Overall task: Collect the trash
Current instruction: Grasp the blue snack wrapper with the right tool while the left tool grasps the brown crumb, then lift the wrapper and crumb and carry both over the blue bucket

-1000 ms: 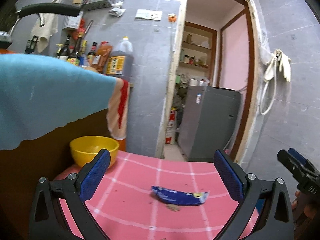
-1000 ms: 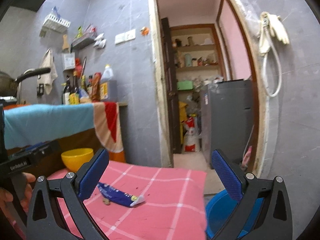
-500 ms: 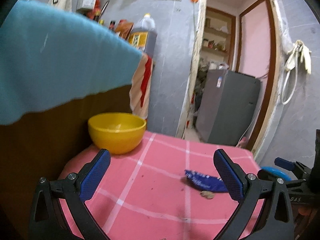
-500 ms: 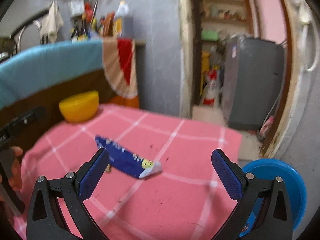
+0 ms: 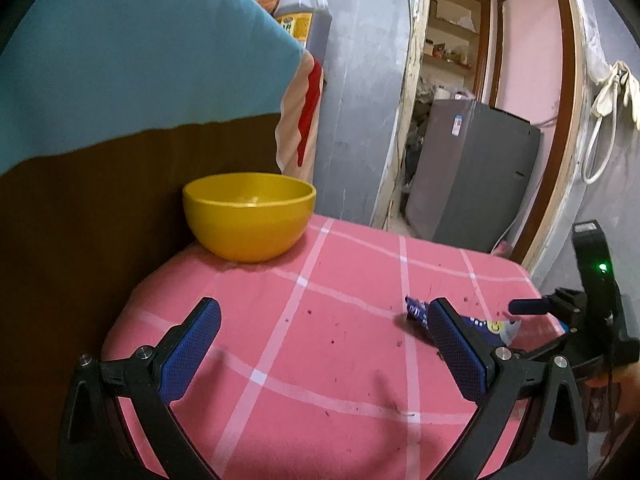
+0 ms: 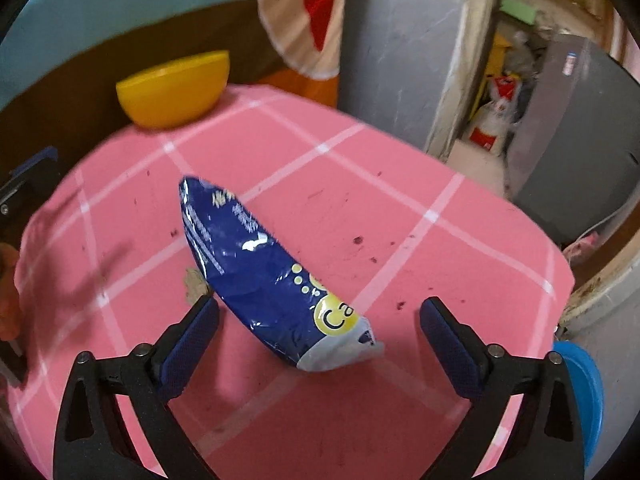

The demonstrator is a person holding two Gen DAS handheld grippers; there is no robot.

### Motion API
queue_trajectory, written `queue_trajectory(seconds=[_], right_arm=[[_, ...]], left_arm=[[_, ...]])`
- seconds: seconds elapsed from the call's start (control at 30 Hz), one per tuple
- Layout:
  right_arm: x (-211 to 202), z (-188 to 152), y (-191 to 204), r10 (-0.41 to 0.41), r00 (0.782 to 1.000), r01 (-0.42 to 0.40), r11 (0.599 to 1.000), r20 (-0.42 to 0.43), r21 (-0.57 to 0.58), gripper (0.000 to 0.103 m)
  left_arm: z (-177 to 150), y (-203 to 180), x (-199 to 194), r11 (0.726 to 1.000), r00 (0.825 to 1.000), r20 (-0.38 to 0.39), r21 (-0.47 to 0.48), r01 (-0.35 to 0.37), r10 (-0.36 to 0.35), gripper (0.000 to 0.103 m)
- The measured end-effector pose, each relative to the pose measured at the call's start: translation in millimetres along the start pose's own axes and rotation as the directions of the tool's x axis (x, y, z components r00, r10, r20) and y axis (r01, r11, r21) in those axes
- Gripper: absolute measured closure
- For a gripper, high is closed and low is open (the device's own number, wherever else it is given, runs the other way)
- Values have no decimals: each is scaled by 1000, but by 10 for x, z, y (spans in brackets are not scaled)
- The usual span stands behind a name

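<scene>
Surface (image 6: 400, 240): covered in pink cloth with a white grid of lines, dotted with small dark specks; set against a dark brown panel draped with a light blue cloth (image 5: 120, 60).

Grey appliance (image 5: 472, 176): stands in the doorway beyond the surface, with a small white label near its top; the print is too small to read.

Dark jug (image 5: 304, 20): sits on the raised ledge above the blue cloth, with a yellow label; the writing is not legible.

Blue bin (image 6: 580, 392): only a rim shows, off the right edge of the surface, lower than it.

Yellow bowl (image 5: 248, 216): upright at the far left corner of the surface, close to the brown panel, well apart from the wrapper.

Left gripper (image 5: 320, 344): jaws spread wide, nothing between them, above the near left part of the surface. Its right finger overlaps the wrapper in the left view; contact cannot be told.

Right gripper (image 6: 320, 336): jaws spread wide, holding nothing, poised just above the wrapper's near end, which lies between the two blue pads (image 6: 188, 344).

Wrapper (image 6: 256, 272): dark blue foil snack packet with a silver sealed end, lying diagonally near the middle of the surface. Readable print: "Ca" in a yellow circle, small yellow dots beside it; white characters at the far end are too blurred to read.

Crumb (image 6: 194, 282): small tan scrap touching the wrapper's left edge.
</scene>
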State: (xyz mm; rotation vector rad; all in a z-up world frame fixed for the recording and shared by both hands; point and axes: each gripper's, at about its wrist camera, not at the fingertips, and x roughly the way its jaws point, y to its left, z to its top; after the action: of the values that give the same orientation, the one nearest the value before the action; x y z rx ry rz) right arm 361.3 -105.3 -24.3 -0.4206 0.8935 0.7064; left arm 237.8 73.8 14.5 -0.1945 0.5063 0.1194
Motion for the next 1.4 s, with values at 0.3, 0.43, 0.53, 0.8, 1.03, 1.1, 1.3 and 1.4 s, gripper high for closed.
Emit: queue_trajectory(seconds=[0.3,0.43,0.53,0.8,1.03,1.1,1.3,1.4], right_arm=[[-101,-75,-51,66,998,-66,998,6,8,52],[-135,-111,-77,55,998,-56,998,20,29,58],[-188,-173,-105,35,999,-36,998,32,55,59],[-462,-476,-226,-35,996,21,985,80,169,61],[-613,-680,-265,-50,990,14,968,135,252,62],[-643,-719,-248,-62,987,22,965,148,260,62],[-677,-798,-212,-65,981,9,956,183,292,63],[-689,-826,-202,-59,978,-6,952,201,307,63]], left_arm=[[-27,-71,111,998,994,-90,9,57,-56,2],[-63,-163,182,995,985,-143,26,97,-92,2],[-84,-255,224,989,975,-178,37,143,-134,3],[-166,-548,353,966,942,-272,107,234,-198,12],[-207,-807,599,942,907,-370,183,282,-200,44],[-234,-877,662,937,903,-392,214,277,-177,50],[-250,-981,676,925,909,-389,271,265,-146,78],[-290,-1013,637,920,911,-384,285,269,-148,79]])
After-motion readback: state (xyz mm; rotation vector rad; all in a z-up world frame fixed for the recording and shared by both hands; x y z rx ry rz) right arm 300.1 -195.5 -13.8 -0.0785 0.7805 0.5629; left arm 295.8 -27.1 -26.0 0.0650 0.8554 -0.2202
